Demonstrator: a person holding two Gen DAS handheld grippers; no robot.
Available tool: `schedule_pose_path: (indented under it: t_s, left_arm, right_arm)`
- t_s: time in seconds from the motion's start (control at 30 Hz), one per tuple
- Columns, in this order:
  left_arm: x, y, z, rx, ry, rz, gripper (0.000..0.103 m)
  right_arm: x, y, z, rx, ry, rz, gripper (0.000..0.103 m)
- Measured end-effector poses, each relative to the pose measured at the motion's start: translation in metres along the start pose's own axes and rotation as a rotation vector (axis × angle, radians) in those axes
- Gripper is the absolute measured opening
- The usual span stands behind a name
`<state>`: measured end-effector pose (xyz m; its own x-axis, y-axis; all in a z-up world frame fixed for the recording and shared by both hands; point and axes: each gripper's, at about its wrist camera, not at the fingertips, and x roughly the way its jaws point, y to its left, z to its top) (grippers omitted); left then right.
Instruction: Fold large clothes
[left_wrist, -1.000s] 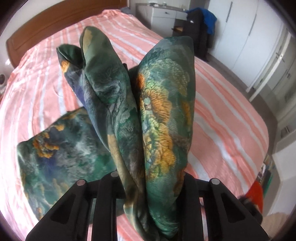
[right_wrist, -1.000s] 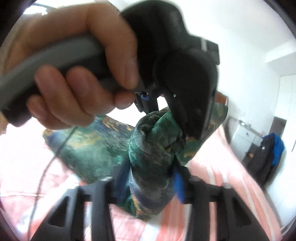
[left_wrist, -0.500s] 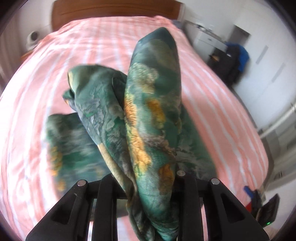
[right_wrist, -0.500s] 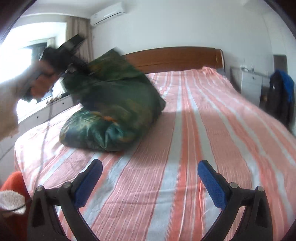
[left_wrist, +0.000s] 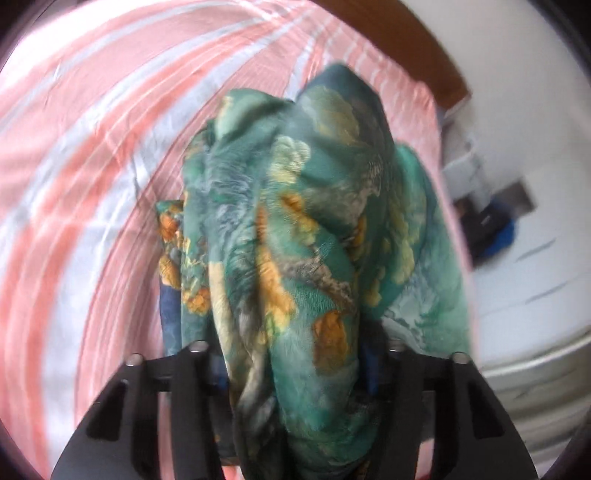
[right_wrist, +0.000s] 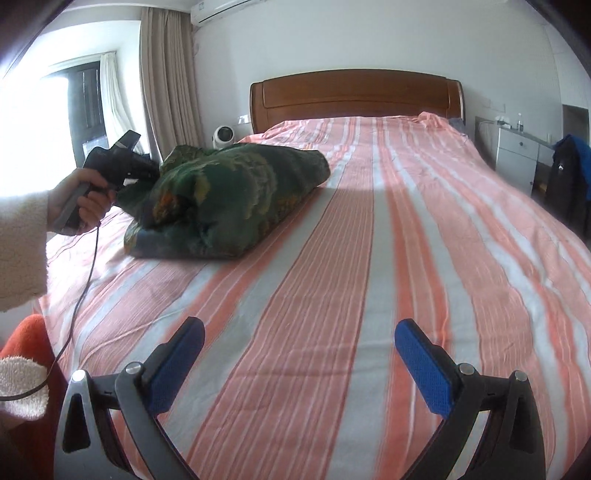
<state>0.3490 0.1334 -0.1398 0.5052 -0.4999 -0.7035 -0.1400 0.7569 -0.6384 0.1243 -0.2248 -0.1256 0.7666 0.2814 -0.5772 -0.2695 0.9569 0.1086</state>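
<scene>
- The bed (right_wrist: 369, 258) fills most of the right wrist view, covered by a sheet with pink, orange and pale grey stripes running towards the wooden headboard (right_wrist: 354, 96).
- In the left wrist view the same striped sheet (left_wrist: 92, 184) curves around behind the cloth, blurred.
- The garment (right_wrist: 229, 199), a large dark green cloth with orange and pale floral print, lies bunched in a thick heap on the left part of the bed, nearer the headboard than the foot.
- In the left wrist view the garment (left_wrist: 306, 258) rises in tall folds straight out from between the fingers and hides most of the scene.
- A dark jacket with blue parts (right_wrist: 569, 184) hangs at the right side of the room, near a white cabinet (right_wrist: 517, 155).
- A beige curtain (right_wrist: 166, 74) hangs beside the bright window on the left.
- The left gripper (left_wrist: 291, 369) is clamped on a thick bundle of the garment, its black fingers pressed against the cloth on both sides.
- Seen from the right wrist, the left gripper (right_wrist: 147, 171) is held in a hand (right_wrist: 79, 199) with a fleecy white sleeve, its tip buried in the heap's left end; a thin cable hangs from it.
- The right gripper (right_wrist: 299, 354) is spread wide above the sheet near the foot of the bed, holding nothing, well apart from the garment.
- Its blue pads (right_wrist: 424, 373) face each other across the gap.
- A small white round fan (right_wrist: 224, 136) stands beside the headboard.
</scene>
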Motion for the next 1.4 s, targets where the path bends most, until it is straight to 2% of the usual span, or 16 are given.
schedule_pose_path:
  t_s: [0.1, 0.13, 0.2, 0.33, 0.43, 0.57, 0.7, 0.8, 1.13, 1.2, 1.27, 1.37, 1.4]
  left_arm:
    - [-0.019, 0.004, -0.006, -0.031, -0.04, -0.025, 0.07]
    - [-0.024, 0.003, -0.008, -0.029, -0.047, -0.021, 0.077]
    - [-0.036, 0.003, -0.013, -0.009, -0.082, 0.045, 0.088]
    - [-0.061, 0.005, -0.027, 0.059, -0.133, 0.12, 0.089]
    - [-0.087, -0.012, -0.052, 0.185, -0.216, 0.24, 0.091]
    - [-0.099, -0.029, -0.077, 0.349, -0.297, 0.417, 0.095]
    - [-0.105, -0.038, -0.098, 0.432, -0.331, 0.537, 0.095]
    - [-0.106, -0.044, -0.103, 0.449, -0.349, 0.574, 0.095]
    - [-0.11, -0.038, -0.112, 0.461, -0.37, 0.629, 0.095]
    - [-0.107, -0.034, -0.11, 0.458, -0.369, 0.639, 0.095]
    - [-0.104, -0.029, -0.11, 0.448, -0.364, 0.646, 0.095]
    - [-0.099, -0.015, -0.114, 0.401, -0.352, 0.631, 0.095]
    - [-0.097, -0.008, -0.118, 0.375, -0.349, 0.621, 0.095]
  right_arm:
    - [-0.001, 0.001, -0.006, 0.002, 0.012, -0.002, 0.102]
    - [-0.002, 0.002, -0.007, 0.005, 0.016, -0.002, 0.102]
    - [-0.001, 0.003, -0.009, 0.016, 0.024, 0.001, 0.102]
    - [-0.001, 0.006, -0.01, 0.022, 0.026, 0.004, 0.102]
    - [-0.003, 0.009, -0.011, 0.015, 0.025, 0.001, 0.102]
    - [-0.002, 0.012, -0.018, 0.019, 0.046, -0.018, 0.102]
    - [0.0, 0.013, -0.023, 0.035, 0.069, -0.028, 0.102]
    - [-0.001, 0.018, -0.026, 0.038, 0.082, -0.032, 0.102]
    - [0.003, 0.037, -0.032, 0.005, 0.135, -0.034, 0.102]
    - [0.007, 0.04, -0.024, -0.004, 0.14, -0.025, 0.102]
    - [0.014, 0.038, 0.004, 0.009, 0.12, -0.016, 0.102]
    - [0.022, 0.028, 0.071, 0.093, 0.009, 0.002, 0.102]
    - [0.029, 0.024, 0.104, 0.145, -0.033, 0.027, 0.102]
